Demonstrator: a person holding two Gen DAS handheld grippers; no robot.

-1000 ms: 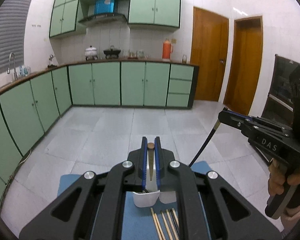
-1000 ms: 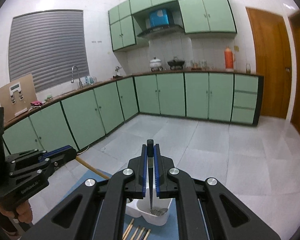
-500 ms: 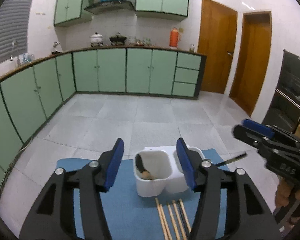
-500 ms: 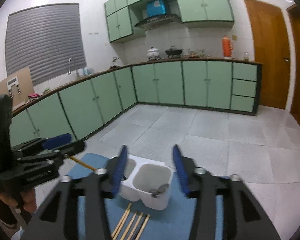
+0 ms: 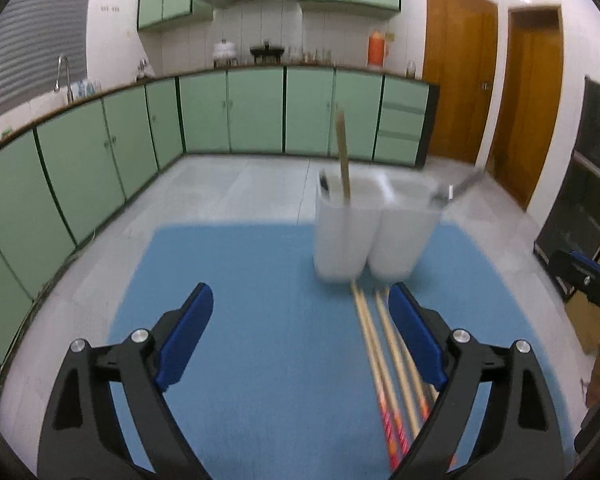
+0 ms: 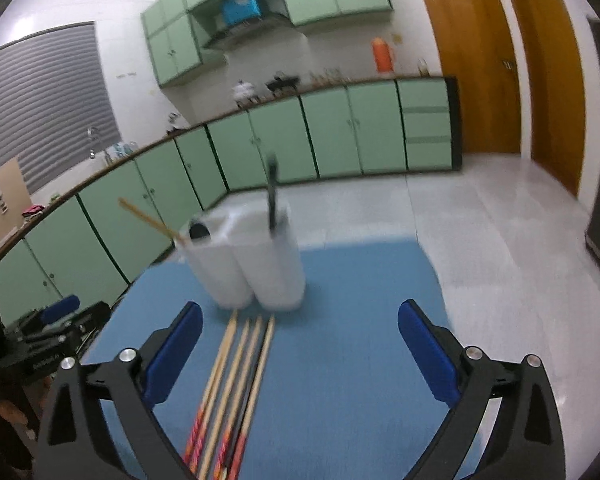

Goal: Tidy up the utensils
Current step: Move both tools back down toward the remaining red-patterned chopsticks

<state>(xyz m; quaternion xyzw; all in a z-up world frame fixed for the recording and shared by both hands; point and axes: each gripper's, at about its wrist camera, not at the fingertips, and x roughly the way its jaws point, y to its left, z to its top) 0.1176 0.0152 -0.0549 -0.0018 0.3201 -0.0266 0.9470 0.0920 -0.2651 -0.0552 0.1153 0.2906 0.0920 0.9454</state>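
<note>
1. The left tongs (image 5: 300, 336) were spread wide with nothing between their blue pads, hanging above the blue mat (image 5: 260, 300) on the tabletop
2. The right tongs (image 6: 300, 344) were likewise wide apart and held nothing, above the same mat (image 6: 360, 320)
3. A white two-compartment holder (image 5: 374, 236) stood upright on the far part of the mat, blurred in both views
4. In the left-wrist view, a wooden-handled utensil (image 5: 343, 160) stood in the holder's left compartment, and a dark-handled utensil (image 5: 458, 190) leaned out of the right compartment toward the right
5. In the right-wrist view, the holder (image 6: 252, 268) showed the wooden handle (image 6: 148, 218) slanting out to the left and the dark handle (image 6: 272, 196) standing nearly upright
6. Several chopsticks (image 6: 236, 384) lay side by side on the mat just in front of the holder, their tips pointing at it; the left-wrist view showed them (image 5: 384, 364) beside the right finger of the left tongs
7. Green cabinets (image 5: 256, 110) lined the kitchen wall behind
</note>
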